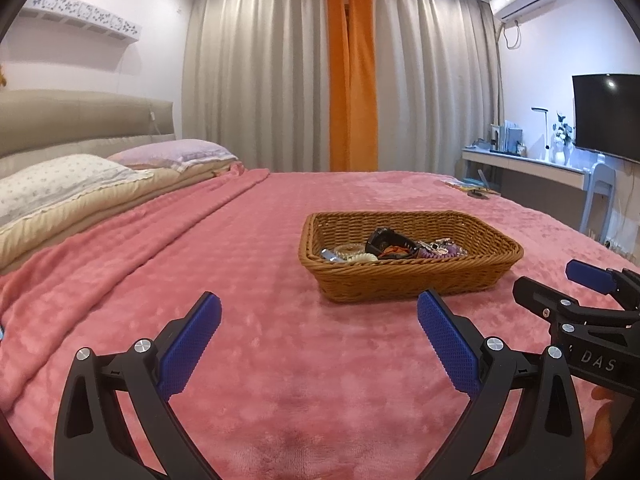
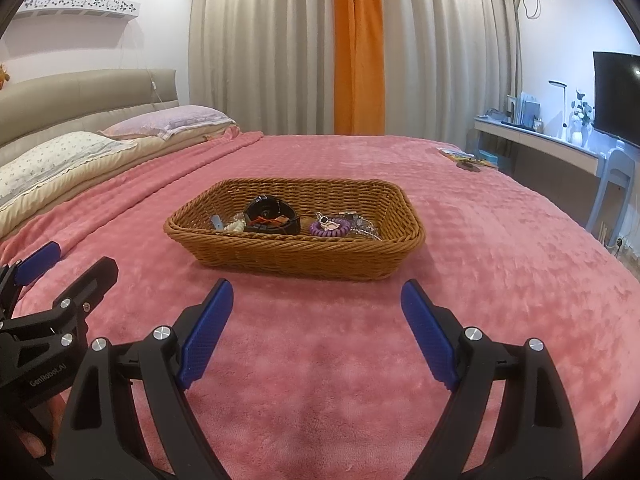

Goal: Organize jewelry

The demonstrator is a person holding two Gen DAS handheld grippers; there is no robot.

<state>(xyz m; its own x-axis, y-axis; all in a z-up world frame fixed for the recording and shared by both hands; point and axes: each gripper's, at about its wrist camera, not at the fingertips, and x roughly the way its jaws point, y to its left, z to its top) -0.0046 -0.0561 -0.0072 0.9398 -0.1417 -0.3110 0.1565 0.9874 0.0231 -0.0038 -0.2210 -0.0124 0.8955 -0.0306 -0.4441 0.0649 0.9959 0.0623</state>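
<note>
Both grippers hover low over the pink blanket [image 1: 280,360] on the bed, jaws spread wide and holding nothing. The wicker basket [image 2: 296,256] sits just ahead of the right gripper [image 2: 316,328] and ahead and to the right of the left gripper [image 1: 320,336], with bare blanket between. Inside lie a black watch [image 2: 266,212], a purple coil band [image 2: 332,227], a cream coil band [image 1: 362,257] and small metal pieces, bunched together. Pillows [image 1: 60,184] lie far left. The right view shows the basket's contents from higher up; the left view catches the right gripper's side at its right edge.
</note>
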